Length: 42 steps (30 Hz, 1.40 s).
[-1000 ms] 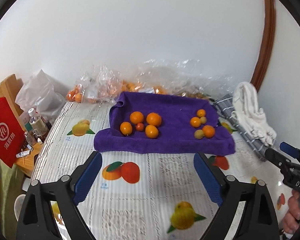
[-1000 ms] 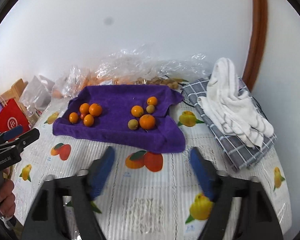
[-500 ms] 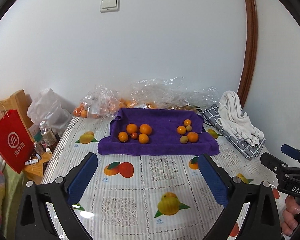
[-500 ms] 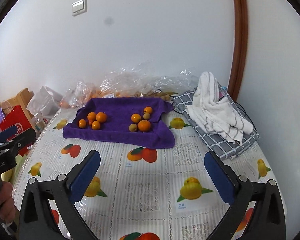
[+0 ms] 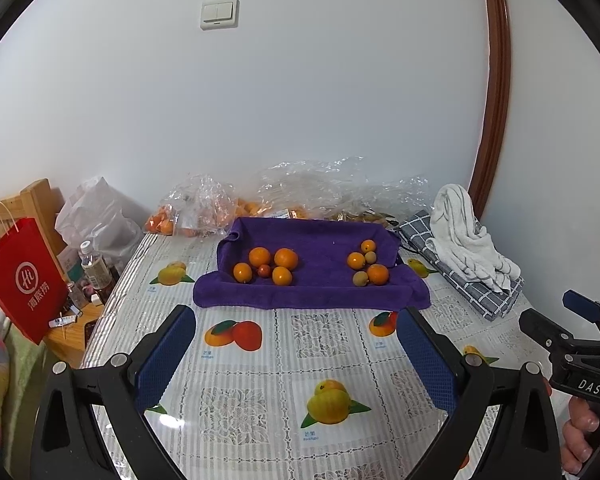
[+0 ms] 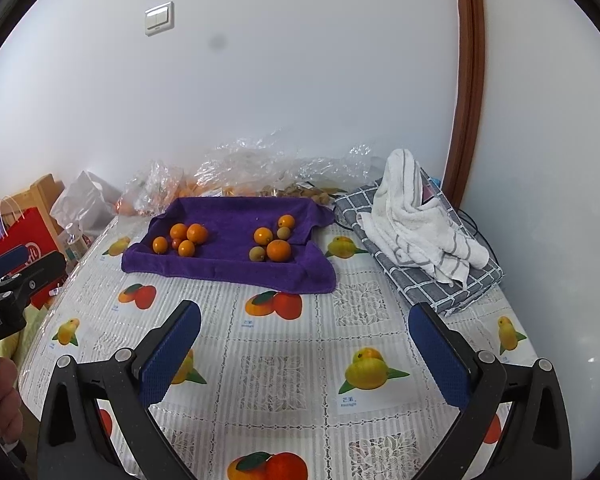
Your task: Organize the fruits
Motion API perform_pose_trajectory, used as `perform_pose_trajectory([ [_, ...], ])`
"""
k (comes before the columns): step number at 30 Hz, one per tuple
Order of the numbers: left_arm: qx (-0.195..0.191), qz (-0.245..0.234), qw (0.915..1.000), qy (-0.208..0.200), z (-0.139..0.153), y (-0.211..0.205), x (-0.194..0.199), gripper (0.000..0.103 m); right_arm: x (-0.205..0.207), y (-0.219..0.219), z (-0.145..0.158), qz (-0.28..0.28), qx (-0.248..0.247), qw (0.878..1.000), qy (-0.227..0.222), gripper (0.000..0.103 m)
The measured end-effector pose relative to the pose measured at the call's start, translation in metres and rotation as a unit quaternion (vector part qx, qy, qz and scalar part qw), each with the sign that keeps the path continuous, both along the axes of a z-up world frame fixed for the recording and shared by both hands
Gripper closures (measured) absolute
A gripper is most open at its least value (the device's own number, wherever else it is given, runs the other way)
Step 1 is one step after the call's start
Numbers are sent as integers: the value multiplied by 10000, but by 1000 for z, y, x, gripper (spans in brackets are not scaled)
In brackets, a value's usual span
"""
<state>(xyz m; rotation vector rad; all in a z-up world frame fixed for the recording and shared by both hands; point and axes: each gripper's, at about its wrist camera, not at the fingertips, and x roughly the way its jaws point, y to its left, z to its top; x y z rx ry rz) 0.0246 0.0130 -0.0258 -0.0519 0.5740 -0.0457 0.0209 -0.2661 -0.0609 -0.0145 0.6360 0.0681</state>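
From the left wrist view, the left gripper point(image 5: 296, 344) hangs over a table point(image 5: 260, 408) covered in a fruit-print cloth, its blue fingers spread wide and holding nothing. Well ahead lies a purple towel point(image 5: 320, 284) with raised edges. On it sit two clusters of fruit: a left group point(image 5: 267, 265) of oranges around one small red fruit, and a right group point(image 5: 367, 267) of oranges and pale yellowish fruits. Clear plastic bags point(image 5: 300, 192) behind are crumpled, their contents hard to make out. The right gripper point(image 5: 572, 328) is cut off at the frame edge.

From the right wrist view, the right gripper point(image 6: 304, 340) is likewise spread apart and empty, well short of the purple towel point(image 6: 228, 268). A white towel point(image 6: 416, 216) lies on a grey checked cloth point(image 6: 452, 288).
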Motion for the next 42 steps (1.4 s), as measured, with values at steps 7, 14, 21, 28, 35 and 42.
perform_pose_trajectory([
  [7,-7,14,10000,27,-1,0,-1,2,0,0,0,7,13,10000,-4,1],
  [14,-18,24,10000,30,-1,-1,-1,2,-1,-1,1,-16,1,10000,-7,1],
  [21,16,-21,10000,25,-3,-2,-3,2,-1,-2,2,-29,5,10000,-32,1],
  [28,25,-28,10000,23,-3,-4,-4,2,-1,-3,1,-34,21,10000,-23,1],
  [35,23,-17,10000,27,-3,-4,-4,2,-2,-1,0,-43,10,10000,-16,1],
  [42,18,-21,10000,28,-3,-4,-4,2,-2,0,0,-52,0,10000,-23,1],
])
